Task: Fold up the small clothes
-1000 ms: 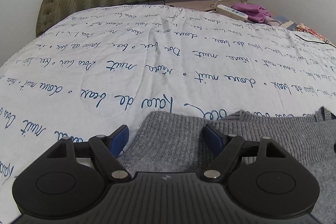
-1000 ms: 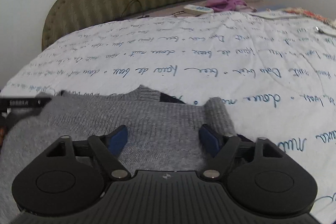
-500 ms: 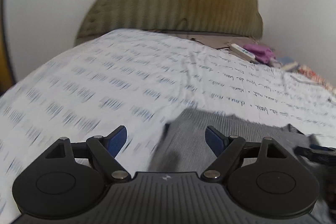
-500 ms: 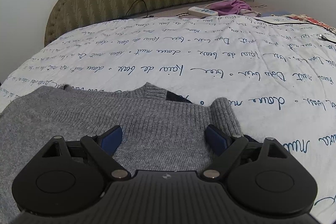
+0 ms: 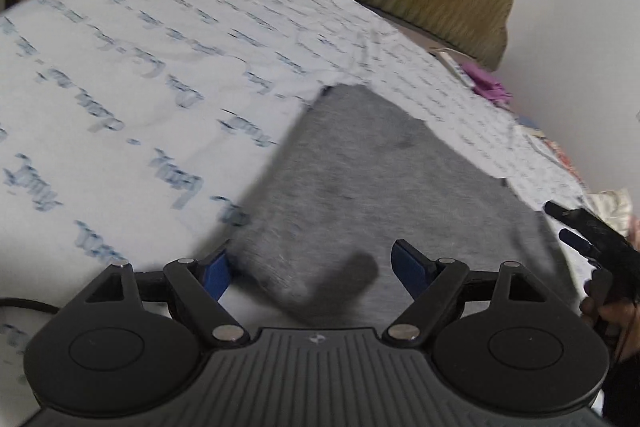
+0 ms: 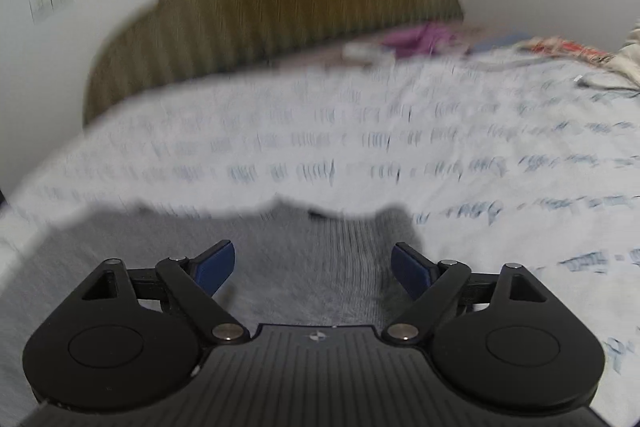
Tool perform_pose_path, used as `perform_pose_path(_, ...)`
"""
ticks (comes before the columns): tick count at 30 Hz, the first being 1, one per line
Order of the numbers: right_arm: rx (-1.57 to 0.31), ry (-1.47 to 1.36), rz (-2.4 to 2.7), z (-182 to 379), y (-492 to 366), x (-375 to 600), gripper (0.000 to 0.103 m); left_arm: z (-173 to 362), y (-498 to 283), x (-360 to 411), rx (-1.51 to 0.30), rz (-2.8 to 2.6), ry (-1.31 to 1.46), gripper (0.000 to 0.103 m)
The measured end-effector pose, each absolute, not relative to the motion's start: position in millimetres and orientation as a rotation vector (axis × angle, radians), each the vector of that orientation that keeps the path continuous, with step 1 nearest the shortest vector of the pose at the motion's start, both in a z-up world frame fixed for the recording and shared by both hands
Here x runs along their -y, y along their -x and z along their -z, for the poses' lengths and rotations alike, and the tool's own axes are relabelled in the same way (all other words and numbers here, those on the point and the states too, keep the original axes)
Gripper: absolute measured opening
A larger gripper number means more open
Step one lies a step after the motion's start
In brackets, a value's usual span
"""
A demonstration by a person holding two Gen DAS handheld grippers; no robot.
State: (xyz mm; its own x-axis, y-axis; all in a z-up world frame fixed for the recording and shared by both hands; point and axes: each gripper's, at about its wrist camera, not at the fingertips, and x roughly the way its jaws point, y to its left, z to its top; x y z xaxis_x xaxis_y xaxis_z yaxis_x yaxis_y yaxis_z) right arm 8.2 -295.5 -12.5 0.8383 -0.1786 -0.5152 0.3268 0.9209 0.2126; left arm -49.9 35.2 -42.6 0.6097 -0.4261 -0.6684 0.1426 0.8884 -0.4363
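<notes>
A grey knit garment (image 5: 360,179) lies flat on the white bedspread (image 5: 120,87) printed with blue script. My left gripper (image 5: 314,265) stands open at the garment's near left corner, which lies below and between its blue pads without being pinched. My right gripper (image 6: 312,265) hovers over the garment's ribbed edge (image 6: 352,251); its jaws are opening and grip nothing. In the left wrist view the right gripper (image 5: 560,223) shows at the far right, held by a hand (image 5: 608,311). Both views are blurred by motion.
An olive padded headboard (image 6: 280,7) stands at the bed's far end. A purple cloth (image 6: 420,37) and a white remote (image 6: 364,51) lie near it. Patterned fabric (image 6: 560,47) sits at the far right edge. A black cable (image 5: 24,303) runs at the left.
My left gripper has swung leftward and rolled, now looking along the garment from its left corner. The right gripper has lifted slightly and its jaws stand a little wider.
</notes>
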Motion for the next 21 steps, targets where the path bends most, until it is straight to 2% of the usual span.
perform_pose_path(2, -0.448, -0.335, 0.205, -4.5, 14.6, 288.9, 0.098, 45.6, 48.6, -30.5, -0.856, 0.352, 0.374, 0.083)
perform_pose_path(5, -0.408, -0.323, 0.136, -17.8, 39.8, 271.6, 0.099, 50.3, 44.0, -29.2, -0.846, 0.300, 0.431, 0.081)
perform_pose_path(6, -0.406, -0.311, 0.123, -20.3, 44.6, 266.5, 0.099, 50.5, 43.4, -30.8, -0.845, 0.287, 0.456, 0.077)
perform_pose_path(8, -0.408, -0.309, 0.101, -23.4, 50.6, 259.9, 0.100, 51.9, 39.9, -31.3, -0.852, 0.254, 0.463, 0.043)
perform_pose_path(9, -0.420, -0.324, 0.086, -23.9, 50.3, 258.4, 0.100, 53.5, 37.3, -30.3, -0.862, 0.234, 0.448, 0.035)
perform_pose_path(10, -0.438, -0.344, 0.073, -25.4, 47.8, 257.7, 0.100, 54.6, 35.4, -30.0, -0.864, 0.228, 0.438, 0.022)
perform_pose_path(15, -0.543, -0.449, -0.038, -31.0, 13.0, 239.4, 0.100, 41.1, 44.2, -12.5, -0.822, 0.236, 0.284, 0.016)
perform_pose_path(21, -0.710, -0.519, -0.267, -46.8, -63.4, 193.0, 0.098, 15.3, 86.3, 39.2, -0.594, 0.343, -0.078, 0.016)
